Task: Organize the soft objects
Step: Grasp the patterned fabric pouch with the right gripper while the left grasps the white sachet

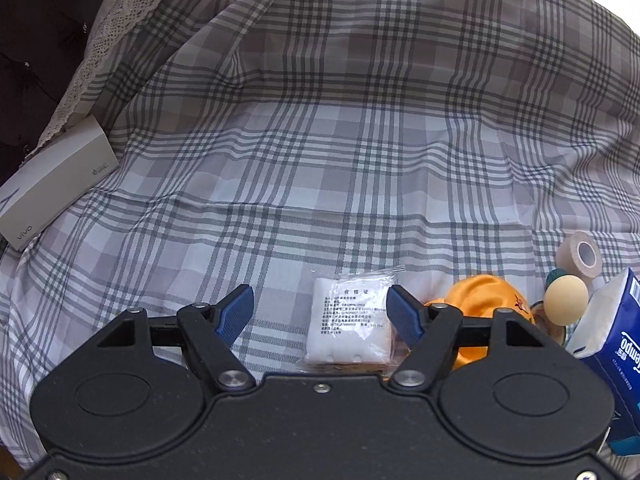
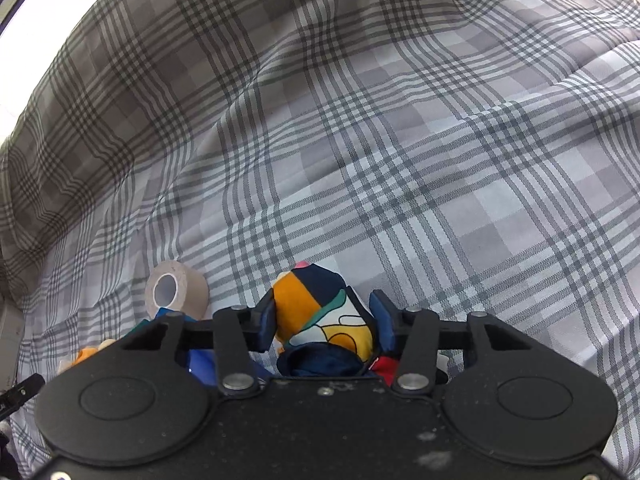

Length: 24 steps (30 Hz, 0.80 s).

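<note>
In the left wrist view a white soft packet in clear plastic (image 1: 348, 328) lies on the plaid sheet (image 1: 320, 160). My left gripper (image 1: 320, 296) stands open over it, the packet close to the right blue finger (image 1: 404, 316). An orange cloth (image 1: 480, 296) lies just right of that finger. In the right wrist view my right gripper (image 2: 323, 304) is shut on a folded multicoloured cloth (image 2: 320, 312), both blue pads pressing its sides. The cloth's lower part is hidden behind the gripper body.
A beige ball (image 1: 566, 300), a tape roll (image 1: 580, 254) and a blue tissue pack (image 1: 616, 344) crowd the right edge. A white phone box (image 1: 52, 184) sits far left by a lace-edged pillow. The tape roll (image 2: 176, 294) lies left of the right gripper, above a blue item (image 2: 200, 356).
</note>
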Available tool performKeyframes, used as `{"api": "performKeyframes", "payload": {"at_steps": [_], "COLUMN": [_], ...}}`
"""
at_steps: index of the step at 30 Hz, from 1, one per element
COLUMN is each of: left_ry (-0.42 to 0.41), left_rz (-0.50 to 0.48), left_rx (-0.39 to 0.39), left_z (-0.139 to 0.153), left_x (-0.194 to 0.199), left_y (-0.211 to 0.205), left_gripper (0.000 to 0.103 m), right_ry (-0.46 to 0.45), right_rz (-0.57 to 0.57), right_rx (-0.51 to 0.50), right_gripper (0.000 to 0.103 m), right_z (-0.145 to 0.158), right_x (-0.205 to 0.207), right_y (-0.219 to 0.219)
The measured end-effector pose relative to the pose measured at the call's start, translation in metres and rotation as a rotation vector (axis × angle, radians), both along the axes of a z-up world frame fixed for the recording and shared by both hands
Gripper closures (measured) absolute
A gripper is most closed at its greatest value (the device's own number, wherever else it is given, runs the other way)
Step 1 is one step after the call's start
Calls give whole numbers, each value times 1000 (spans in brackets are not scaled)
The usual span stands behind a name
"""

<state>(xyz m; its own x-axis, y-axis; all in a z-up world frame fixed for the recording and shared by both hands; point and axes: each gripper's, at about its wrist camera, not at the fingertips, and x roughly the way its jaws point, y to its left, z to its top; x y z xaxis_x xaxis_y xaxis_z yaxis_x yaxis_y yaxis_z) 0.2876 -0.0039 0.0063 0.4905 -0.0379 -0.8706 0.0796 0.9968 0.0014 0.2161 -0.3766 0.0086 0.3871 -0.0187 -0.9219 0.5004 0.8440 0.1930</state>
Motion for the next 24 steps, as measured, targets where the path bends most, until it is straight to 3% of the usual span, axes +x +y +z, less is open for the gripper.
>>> {"api": "performKeyframes", "payload": {"at_steps": [7, 8, 19, 22, 24], "left_ry": [124, 130, 74, 75, 65], "left_rz": [-46, -44, -99, -110, -125], "left_rx": [16, 21, -4, -8, -18], "left_z": [-37, -42, -49, -48, -46], "left_x": [19, 21, 25, 27, 26], "left_y": [-12, -11, -6, -6, -7], "left_gripper": [35, 28, 9, 10, 19], "right_ry": [-3, -2, -9, -3, -3], "right_rz": [34, 43, 100, 135, 147], "right_rx": [-53, -62, -96, -118, -119], "right_gripper": [56, 56, 49, 49, 49], "right_z": [-2, -3, -9, -9, -9], "right_x": [-1, 0, 11, 12, 11], "right_y": [10, 12, 16, 20, 20]}}
